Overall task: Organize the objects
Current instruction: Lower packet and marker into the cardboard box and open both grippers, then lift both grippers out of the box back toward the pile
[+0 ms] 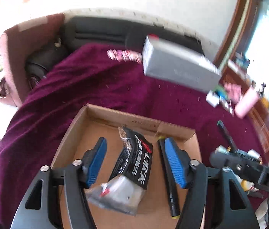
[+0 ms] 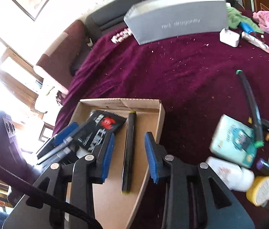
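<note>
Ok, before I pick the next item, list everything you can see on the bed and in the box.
cardboard box: 1, brown, open, near edge of the purple cloth
black packet: 1, black with a clear end, in the box
marker: 1, black with yellow ends, in the box beside the packet
grey box: 1, grey, far side of the cloth
white charger: 1, right of the grey box
tube: 1, silvery, beside the charger
green-tipped marker: 1, black, on the cloth at right
tissue pack: 1, pale teal, near right
white bottle: 1, near right
left gripper: open, over the box
right gripper: open, over the marker
</note>
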Demonstrator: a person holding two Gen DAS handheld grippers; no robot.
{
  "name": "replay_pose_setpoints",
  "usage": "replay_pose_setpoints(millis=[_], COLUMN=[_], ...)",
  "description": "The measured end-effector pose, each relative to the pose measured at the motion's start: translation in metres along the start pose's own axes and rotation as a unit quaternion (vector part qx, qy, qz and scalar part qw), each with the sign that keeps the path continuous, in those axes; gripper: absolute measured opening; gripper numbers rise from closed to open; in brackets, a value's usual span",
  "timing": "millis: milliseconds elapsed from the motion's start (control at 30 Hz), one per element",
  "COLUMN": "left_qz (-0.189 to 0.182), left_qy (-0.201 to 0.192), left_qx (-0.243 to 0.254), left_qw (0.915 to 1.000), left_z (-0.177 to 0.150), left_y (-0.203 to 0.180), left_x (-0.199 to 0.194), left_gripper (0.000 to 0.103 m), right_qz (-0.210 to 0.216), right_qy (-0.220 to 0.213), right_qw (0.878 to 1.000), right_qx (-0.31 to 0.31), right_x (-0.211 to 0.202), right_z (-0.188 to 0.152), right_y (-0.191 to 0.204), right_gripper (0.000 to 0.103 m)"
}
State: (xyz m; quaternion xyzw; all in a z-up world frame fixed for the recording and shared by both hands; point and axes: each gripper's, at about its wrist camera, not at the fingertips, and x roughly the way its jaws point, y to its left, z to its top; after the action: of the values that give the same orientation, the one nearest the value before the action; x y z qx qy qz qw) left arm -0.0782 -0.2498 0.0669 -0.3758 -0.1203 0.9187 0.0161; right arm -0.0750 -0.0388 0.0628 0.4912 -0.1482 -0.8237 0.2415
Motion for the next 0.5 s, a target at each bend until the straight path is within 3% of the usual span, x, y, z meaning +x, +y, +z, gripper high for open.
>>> replay_pose_setpoints(millis=[67,200,267,500], left_qz=[0.005,-0.007,0.014,0.011], left_qy=[-0.022,0.01,0.013,-0.001], left_qx=[-0.019,-0.06,-0.05,-0.03], left_qw=[0.9996,0.9981,0.9986,0.9995], left_z=[-0.013,-0.028,-0.034,-0.052], left_y=[0.006,0.017,0.013,0.001], left_x=[-0.01,-0.005,-0.009,-0.031], left_gripper=[0.067,0.066,0.067,0.067], right_qz=[0.007,0.022,0.019,0.025], right_qy=[-0.013,-0.023,-0.031,-0.048], right_qw=[1.0,0.999,0.999,0.999], right_qx=[-0.003,0.002,-0.002,-0.005], right_x=[-0.016,-0.034,-0.039,-0.072], right_z=[-0.012,-0.038,-0.045,-0.076], right_y=[-0.002,-0.008,-0.01,-0.02], right_gripper=[0.044,0.044,0.044,0.044])
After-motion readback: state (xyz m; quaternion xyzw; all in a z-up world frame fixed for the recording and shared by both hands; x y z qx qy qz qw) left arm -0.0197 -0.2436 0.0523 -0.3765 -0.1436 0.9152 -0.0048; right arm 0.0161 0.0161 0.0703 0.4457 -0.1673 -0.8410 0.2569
